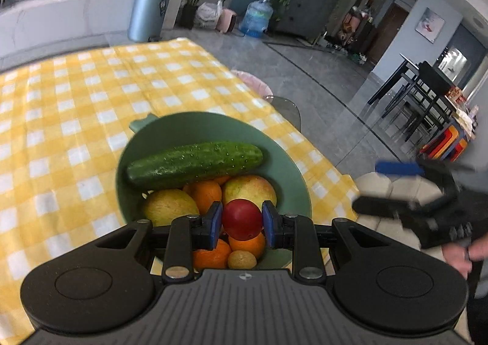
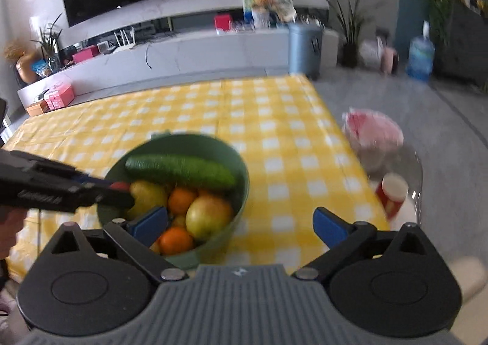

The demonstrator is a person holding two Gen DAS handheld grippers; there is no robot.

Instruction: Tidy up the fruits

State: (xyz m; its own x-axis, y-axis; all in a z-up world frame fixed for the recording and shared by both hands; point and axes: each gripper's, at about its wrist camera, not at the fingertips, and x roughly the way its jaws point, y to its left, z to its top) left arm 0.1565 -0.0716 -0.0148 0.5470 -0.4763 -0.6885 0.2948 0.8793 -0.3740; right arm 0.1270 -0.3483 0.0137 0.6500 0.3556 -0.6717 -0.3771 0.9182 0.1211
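Note:
A green bowl (image 1: pixel 289 168) stands on the yellow checked tablecloth (image 1: pixel 76 107) near its right edge. It holds a cucumber (image 1: pixel 195 162), several oranges (image 1: pixel 206 194), yellow-green apples (image 1: pixel 250 189) and a small brown fruit (image 1: pixel 242 259). My left gripper (image 1: pixel 242 220) is shut on a red fruit (image 1: pixel 242 218), just above the pile. In the right wrist view the bowl (image 2: pixel 241 180) sits ahead and to the left; my right gripper (image 2: pixel 241 224) is open and empty over the bowl's near right rim. The left gripper (image 2: pixel 100 192) reaches in from the left.
Off the table's right edge stand a glass side table (image 2: pixel 418 186) with a red cup (image 2: pixel 392 195) and a pink cushioned seat (image 2: pixel 375 128). A grey bin (image 1: pixel 148 12) and water jug (image 1: pixel 256 17) stand on the floor beyond. Black chairs (image 1: pixel 427 95) are at right.

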